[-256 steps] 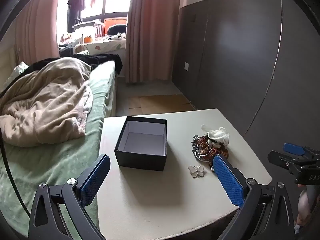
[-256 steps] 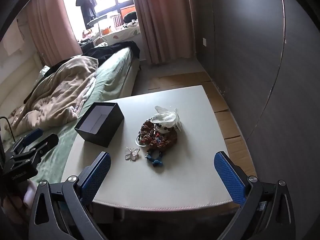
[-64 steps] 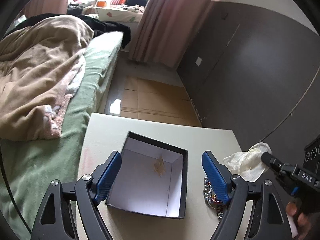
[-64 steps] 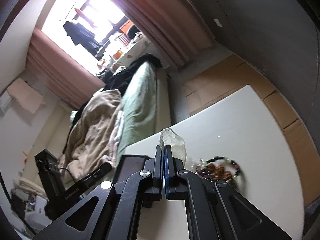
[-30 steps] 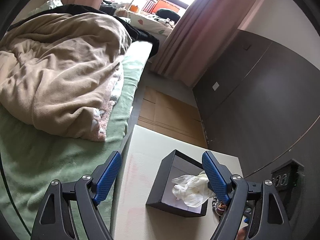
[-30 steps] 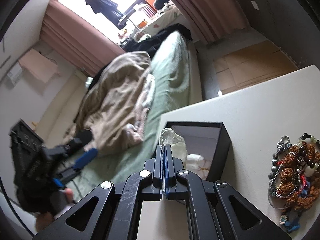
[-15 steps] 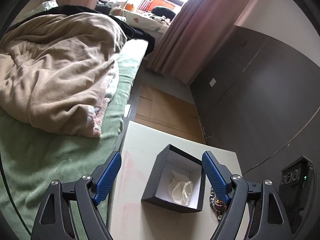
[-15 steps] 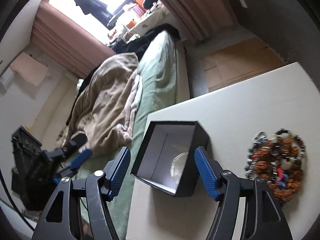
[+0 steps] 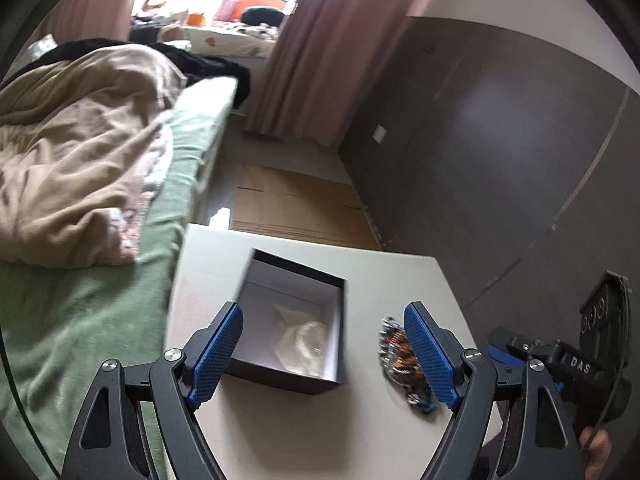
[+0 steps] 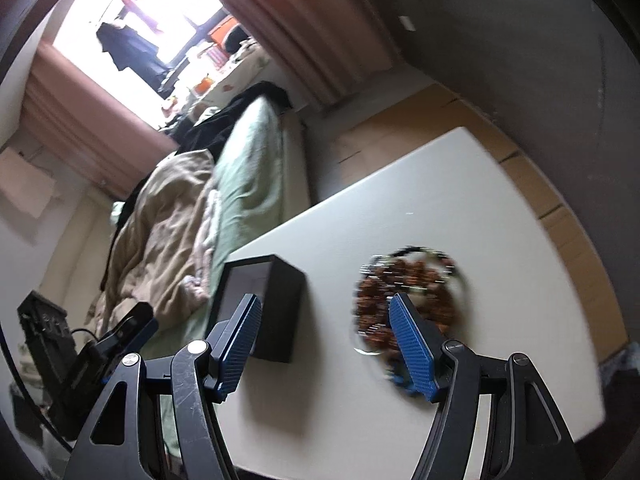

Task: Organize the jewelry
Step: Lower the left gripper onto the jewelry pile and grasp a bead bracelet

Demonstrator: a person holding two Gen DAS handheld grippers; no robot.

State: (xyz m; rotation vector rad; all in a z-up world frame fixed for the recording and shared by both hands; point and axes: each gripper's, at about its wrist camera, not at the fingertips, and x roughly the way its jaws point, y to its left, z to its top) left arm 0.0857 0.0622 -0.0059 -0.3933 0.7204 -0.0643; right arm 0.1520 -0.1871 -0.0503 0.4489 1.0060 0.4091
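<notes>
A black open box (image 9: 294, 320) with a white inside sits on the cream table (image 9: 304, 432). A crumpled clear bag (image 9: 302, 340) lies in it. A heap of beaded jewelry (image 9: 400, 354) lies on the table to the right of the box. My left gripper (image 9: 326, 354) is open and empty, hovering over the box's near right side. In the right wrist view my right gripper (image 10: 330, 344) is open and empty, above the table between the box (image 10: 260, 304) and the jewelry heap (image 10: 404, 296). The right gripper's body shows at the left view's right edge.
A bed with a green sheet (image 9: 72, 320) and a tan blanket (image 9: 76, 160) runs along the table's left side. A dark wall (image 9: 500, 160) stands to the right. Flattened cardboard (image 9: 296, 208) lies on the floor beyond the table.
My right gripper has swung right from over the box toward the jewelry heap, open since it let the bag drop in the box. My left gripper has come lower and nearer the box.
</notes>
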